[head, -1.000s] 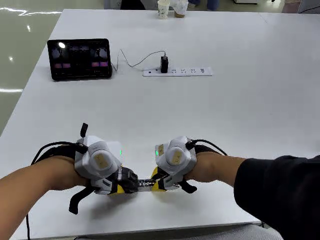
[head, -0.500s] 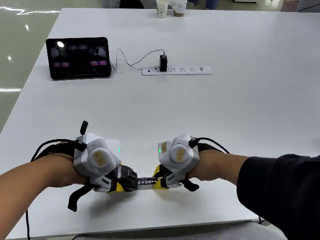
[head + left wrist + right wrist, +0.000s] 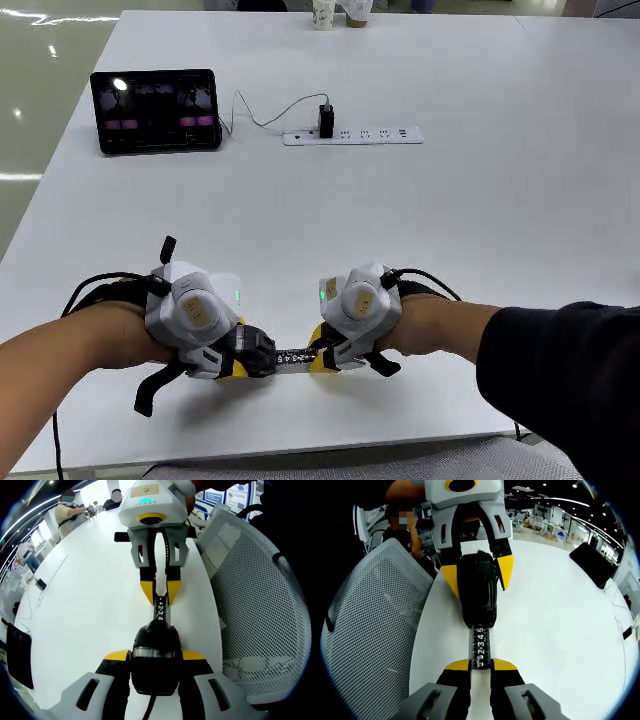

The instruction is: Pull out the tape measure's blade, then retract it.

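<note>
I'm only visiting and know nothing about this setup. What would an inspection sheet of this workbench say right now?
Surface: large white table.
Job's things: black tape measure near the table's front edge, with a short length of blade out and its numbers showing.
Clutter: tablet, power strip and paper cups on the far side.
Grippers: left hand-held gripper shut on the tape measure; right hand-held gripper shut on the blade.
Cables: thin cable between power strip and tablet; black leads at the wrists.
Surroundings: mesh chair, glossy floor, people seated far off.
</note>
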